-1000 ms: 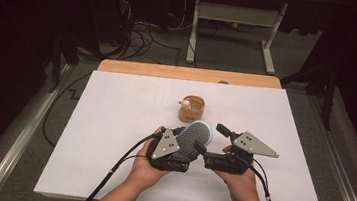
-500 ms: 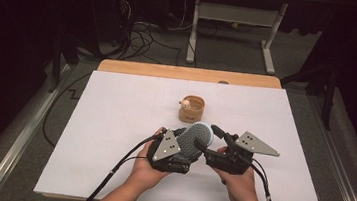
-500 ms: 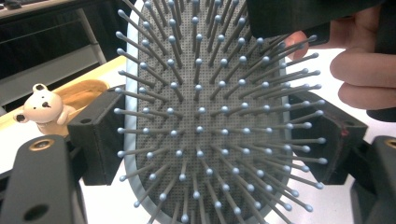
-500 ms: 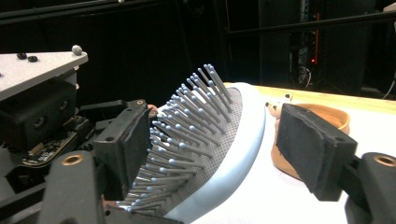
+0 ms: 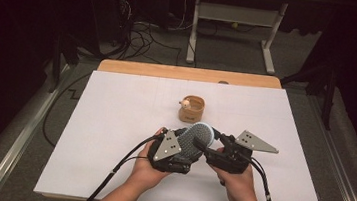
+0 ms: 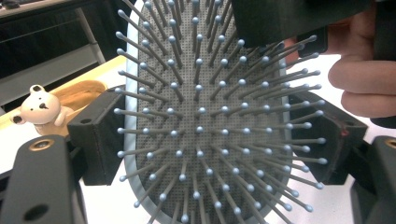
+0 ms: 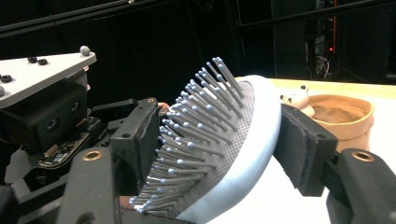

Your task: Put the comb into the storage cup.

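A pale blue hairbrush (image 5: 198, 134) with grey bristles is held above the white table sheet (image 5: 108, 123) between both hands. My left gripper (image 5: 188, 143) is shut on it, one pad on each side edge of the brush head (image 6: 210, 116). My right gripper (image 5: 206, 139) has just been closing its jaws on the same head. One of its pads (image 7: 140, 135) meets the bristle tips and the other rests on the smooth back of the brush (image 7: 252, 154). The brush handle is hidden.
A tan cup (image 5: 191, 110) with a small bear figure (image 5: 184, 102) on its rim stands just beyond the brush. A wooden board edge (image 5: 189, 74) runs along the sheet's far side. Black cables (image 5: 119, 169) trail from both grippers toward the near edge.
The right gripper's jaws have closed in onto the brush head, and it has edged slightly left. The left gripper and the brush have stayed put.
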Motion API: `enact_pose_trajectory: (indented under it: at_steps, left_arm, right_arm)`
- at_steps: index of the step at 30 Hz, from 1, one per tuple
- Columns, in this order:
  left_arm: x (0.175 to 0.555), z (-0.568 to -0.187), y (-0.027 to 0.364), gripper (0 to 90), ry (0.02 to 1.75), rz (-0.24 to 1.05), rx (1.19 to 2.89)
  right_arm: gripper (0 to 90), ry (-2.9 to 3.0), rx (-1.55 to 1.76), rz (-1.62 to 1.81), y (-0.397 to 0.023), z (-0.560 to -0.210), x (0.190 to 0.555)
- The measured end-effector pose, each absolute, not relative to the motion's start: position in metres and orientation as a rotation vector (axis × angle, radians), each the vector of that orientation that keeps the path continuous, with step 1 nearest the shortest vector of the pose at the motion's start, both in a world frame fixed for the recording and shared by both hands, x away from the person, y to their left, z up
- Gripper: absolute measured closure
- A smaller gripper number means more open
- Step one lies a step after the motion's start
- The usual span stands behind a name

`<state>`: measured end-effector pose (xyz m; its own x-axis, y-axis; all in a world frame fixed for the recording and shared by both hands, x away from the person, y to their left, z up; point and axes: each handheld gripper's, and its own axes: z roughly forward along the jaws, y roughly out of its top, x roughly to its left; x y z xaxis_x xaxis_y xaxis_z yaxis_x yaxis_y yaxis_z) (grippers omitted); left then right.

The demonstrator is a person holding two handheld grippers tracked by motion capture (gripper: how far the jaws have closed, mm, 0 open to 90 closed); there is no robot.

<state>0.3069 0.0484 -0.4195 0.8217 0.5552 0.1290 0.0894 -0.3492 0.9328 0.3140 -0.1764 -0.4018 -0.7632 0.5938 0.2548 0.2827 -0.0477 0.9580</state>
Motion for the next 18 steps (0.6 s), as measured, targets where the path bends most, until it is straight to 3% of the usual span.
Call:
enact_pose_trajectory:
  at_steps: [18]
  left_arm:
    - [0.3049,-0.4176,0.0461,20.3,0.478,0.521,1.883]
  right_arm:
    - [40.0,2.001,0.962,1.951,-0.1789,-0.4019,0.3162]
